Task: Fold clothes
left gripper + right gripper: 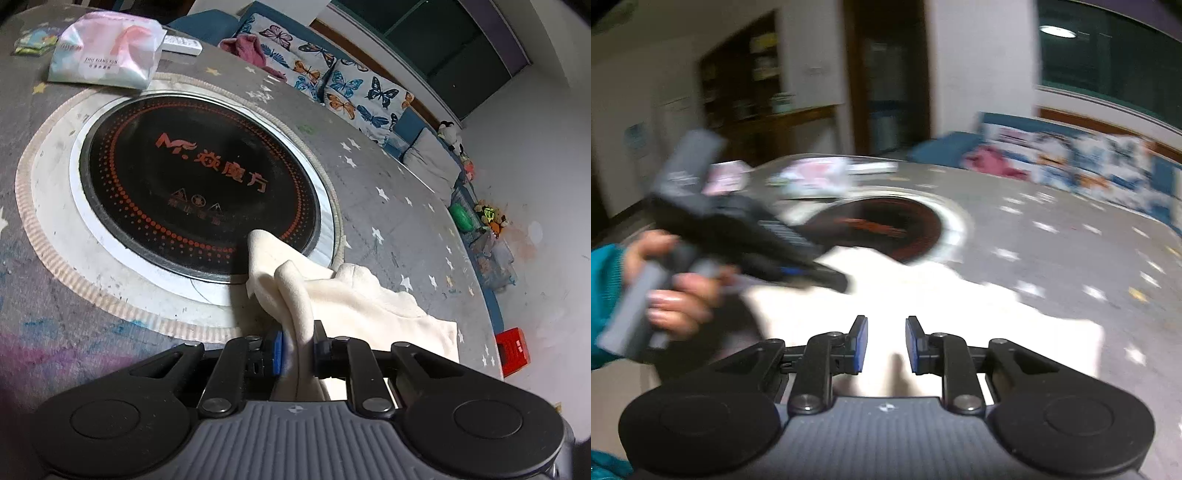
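My left gripper (297,347) is closed on a bunched fold of the cream cloth (354,295), lifted a little over the table (406,221). The cloth lies just beside the black cooktop (192,177), one corner on its rim. My right gripper (886,345) is open and holds nothing, above the cloth. My left hand (679,291) grips its handle, tilted down toward the cooktop.

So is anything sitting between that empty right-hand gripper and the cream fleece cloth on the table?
Nothing visible is. The right gripper hangs open just above the cream fleece cloth, with only air between its blue pads and the fabric. The left gripper is off to one side, already pinching a fold of the cloth, not in the path.
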`<action>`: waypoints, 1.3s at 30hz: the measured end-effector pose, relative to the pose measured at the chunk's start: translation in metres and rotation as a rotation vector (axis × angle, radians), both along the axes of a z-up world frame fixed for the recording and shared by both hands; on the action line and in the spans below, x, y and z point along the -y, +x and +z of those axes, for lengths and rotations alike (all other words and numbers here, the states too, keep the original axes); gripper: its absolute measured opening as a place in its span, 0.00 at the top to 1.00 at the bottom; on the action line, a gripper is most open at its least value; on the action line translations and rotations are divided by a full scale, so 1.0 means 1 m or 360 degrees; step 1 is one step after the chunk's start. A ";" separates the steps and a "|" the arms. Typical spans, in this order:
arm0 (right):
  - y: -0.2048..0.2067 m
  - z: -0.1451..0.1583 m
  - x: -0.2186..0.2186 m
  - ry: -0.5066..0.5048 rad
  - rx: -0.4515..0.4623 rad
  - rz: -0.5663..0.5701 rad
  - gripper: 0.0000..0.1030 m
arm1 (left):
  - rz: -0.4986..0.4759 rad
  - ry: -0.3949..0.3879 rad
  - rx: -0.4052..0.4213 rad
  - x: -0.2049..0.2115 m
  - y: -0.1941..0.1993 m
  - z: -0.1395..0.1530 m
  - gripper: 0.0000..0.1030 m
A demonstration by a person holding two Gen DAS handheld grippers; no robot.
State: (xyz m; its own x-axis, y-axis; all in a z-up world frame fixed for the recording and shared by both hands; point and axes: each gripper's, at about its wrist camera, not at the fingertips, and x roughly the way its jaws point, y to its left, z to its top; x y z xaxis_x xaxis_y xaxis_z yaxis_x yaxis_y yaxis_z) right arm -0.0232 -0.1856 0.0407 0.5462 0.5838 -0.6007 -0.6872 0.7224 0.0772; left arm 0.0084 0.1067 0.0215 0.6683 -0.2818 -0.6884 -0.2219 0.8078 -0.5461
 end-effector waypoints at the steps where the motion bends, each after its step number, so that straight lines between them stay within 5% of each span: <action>1: 0.007 -0.002 0.011 -0.0004 -0.0014 -0.0079 0.75 | -0.0004 0.0014 0.0003 0.001 0.000 0.000 0.84; 9: 0.061 -0.028 0.066 0.0012 -0.0122 -0.0528 0.55 | -0.0031 0.0108 0.0013 0.006 0.004 0.003 0.84; 15: 0.075 -0.046 0.078 0.0078 -0.0198 -0.0598 0.54 | -0.0049 0.0154 0.0010 0.009 0.007 0.003 0.84; 17: 0.074 -0.046 0.078 0.0092 -0.0198 -0.0589 0.58 | -0.0055 0.0172 0.0015 0.010 0.007 0.004 0.84; 19: 0.073 -0.046 0.075 0.0099 -0.0207 -0.0570 0.80 | -0.0061 0.0197 0.0025 0.013 0.008 0.006 0.84; 21: 0.071 -0.044 0.073 0.0119 -0.0222 -0.0566 0.88 | -0.0071 0.0214 0.0034 0.016 0.009 0.010 0.85; 31: 0.058 -0.006 0.101 0.0151 -0.0026 -0.0696 0.91 | -0.0224 0.0325 0.0236 0.058 0.026 0.056 0.86; 39: 0.055 0.021 0.140 0.0138 0.0118 -0.0876 0.91 | -0.0379 0.0334 0.0292 0.124 0.064 0.063 0.86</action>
State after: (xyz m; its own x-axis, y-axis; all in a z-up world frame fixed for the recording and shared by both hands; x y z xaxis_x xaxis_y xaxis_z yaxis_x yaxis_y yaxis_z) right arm 0.0315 -0.3258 0.0617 0.8231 0.2463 -0.5117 -0.2165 0.9691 0.1181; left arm 0.0725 -0.0173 0.0849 0.7187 -0.3095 -0.6226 0.0720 0.9238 -0.3761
